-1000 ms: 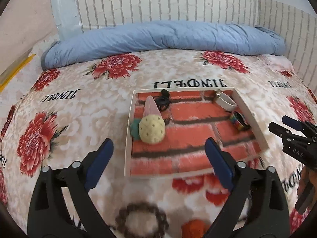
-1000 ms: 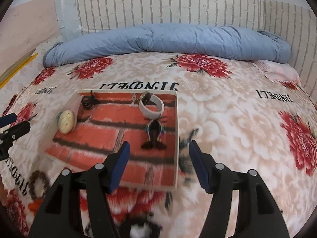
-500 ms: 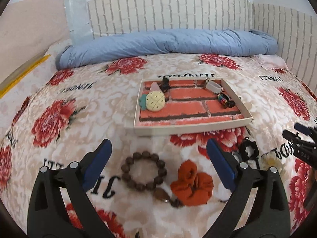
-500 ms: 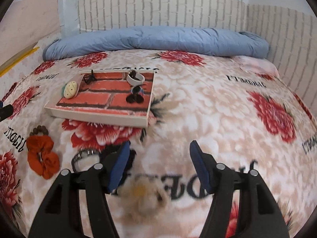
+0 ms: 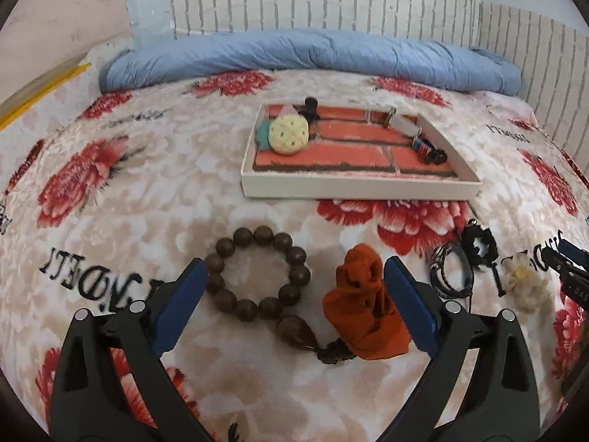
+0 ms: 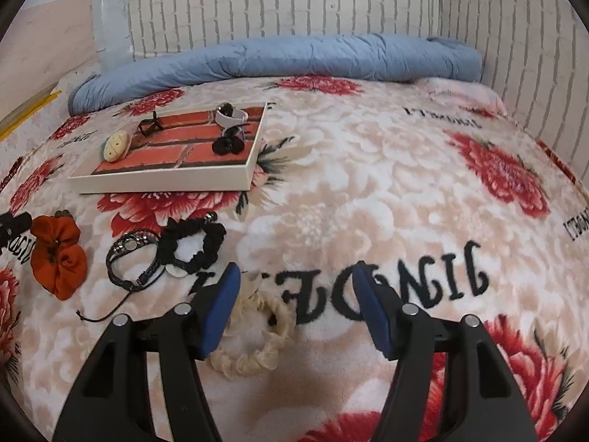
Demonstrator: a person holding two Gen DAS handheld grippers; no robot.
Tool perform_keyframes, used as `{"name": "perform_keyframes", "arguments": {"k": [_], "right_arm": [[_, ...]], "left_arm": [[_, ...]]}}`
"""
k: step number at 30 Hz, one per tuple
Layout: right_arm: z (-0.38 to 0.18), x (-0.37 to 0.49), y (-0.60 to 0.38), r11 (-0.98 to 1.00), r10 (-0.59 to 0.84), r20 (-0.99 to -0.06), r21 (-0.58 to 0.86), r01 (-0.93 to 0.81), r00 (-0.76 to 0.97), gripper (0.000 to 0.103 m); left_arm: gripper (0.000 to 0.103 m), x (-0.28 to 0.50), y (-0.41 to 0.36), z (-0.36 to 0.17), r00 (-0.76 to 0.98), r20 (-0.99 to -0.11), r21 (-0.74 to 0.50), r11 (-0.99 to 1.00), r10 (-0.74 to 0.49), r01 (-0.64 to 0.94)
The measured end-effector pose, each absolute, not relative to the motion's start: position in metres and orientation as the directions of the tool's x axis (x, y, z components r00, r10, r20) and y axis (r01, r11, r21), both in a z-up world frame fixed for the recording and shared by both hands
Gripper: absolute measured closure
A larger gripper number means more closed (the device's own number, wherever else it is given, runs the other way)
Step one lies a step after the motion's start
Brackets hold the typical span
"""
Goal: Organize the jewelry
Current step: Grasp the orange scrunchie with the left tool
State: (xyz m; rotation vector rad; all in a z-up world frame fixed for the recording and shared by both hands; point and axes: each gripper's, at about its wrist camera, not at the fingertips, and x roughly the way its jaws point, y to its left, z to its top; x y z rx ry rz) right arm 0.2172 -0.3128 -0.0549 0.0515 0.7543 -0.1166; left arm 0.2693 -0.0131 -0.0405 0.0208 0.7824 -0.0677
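Note:
A white tray with a red brick-pattern floor [image 5: 360, 186] [image 6: 165, 182] lies on the flowered bed and holds a cream pineapple clip [image 5: 288, 135], a white band [image 6: 230, 115] and small dark pieces. In front of it lie a brown bead bracelet [image 5: 257, 272], an orange scrunchie [image 5: 364, 309] [image 6: 59, 254], a black cord bracelet [image 6: 134, 259], a black scrunchie [image 6: 193, 245] and a cream scrunchie [image 6: 257, 335]. My left gripper [image 5: 292, 302] is open and empty, low over the bead bracelet and orange scrunchie. My right gripper [image 6: 296, 307] is open and empty over the cream scrunchie's right side.
A rolled blue quilt [image 5: 313, 55] lies along the far side of the bed under a brick-pattern headboard. A brick-pattern wall [image 6: 533, 73] bounds the right side. The right gripper's tips show at the right edge of the left wrist view [image 5: 567, 269].
Both grippers have pulled back from the tray and dropped low over the loose pieces in front of it. Both stay open and empty.

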Motion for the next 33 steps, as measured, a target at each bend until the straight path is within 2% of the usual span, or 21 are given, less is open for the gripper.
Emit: {"name": "perform_keyframes", "arguments": {"k": [13,17,19,22,24,30,33], "right_arm": [[-0.063,0.221,-0.297,0.996,-0.086,-0.704,-0.043,0.079,0.705,0.040],[-0.070,0.226,-0.286,0.996,-0.092,-0.721,-0.076,0.054,0.687,0.040],[-0.073,0.229,-0.284,0.995,-0.093,-0.728,-0.082,0.048,0.679,0.040],[-0.075,0.230,-0.286,0.996,-0.085,-0.735,-0.069,0.051,0.673,0.040],[-0.078,0.232,-0.287,0.997,-0.075,-0.742,-0.055,0.051,0.666,0.040],[-0.077,0.231,-0.286,0.998,-0.070,-0.739,-0.055,0.044,0.670,0.040],[-0.076,0.229,-0.282,0.998,-0.065,-0.737,-0.060,0.031,0.673,0.040]], "left_arm": [[0.012,0.272,-0.035,-0.057,0.683,-0.728,0.042,0.991,-0.054,0.124],[0.026,0.275,-0.040,-0.062,0.663,-0.746,0.034,0.989,-0.072,0.145],[0.028,0.275,-0.043,-0.065,0.659,-0.748,0.035,0.987,-0.079,0.158],[0.036,0.278,-0.046,-0.069,0.649,-0.757,0.041,0.984,-0.083,0.173],[0.046,0.282,-0.048,-0.073,0.634,-0.768,0.034,0.983,-0.089,0.180],[0.058,0.285,-0.049,-0.075,0.619,-0.777,0.016,0.980,-0.111,0.196],[0.060,0.285,-0.050,-0.075,0.618,-0.778,0.014,0.980,-0.115,0.201]]}}
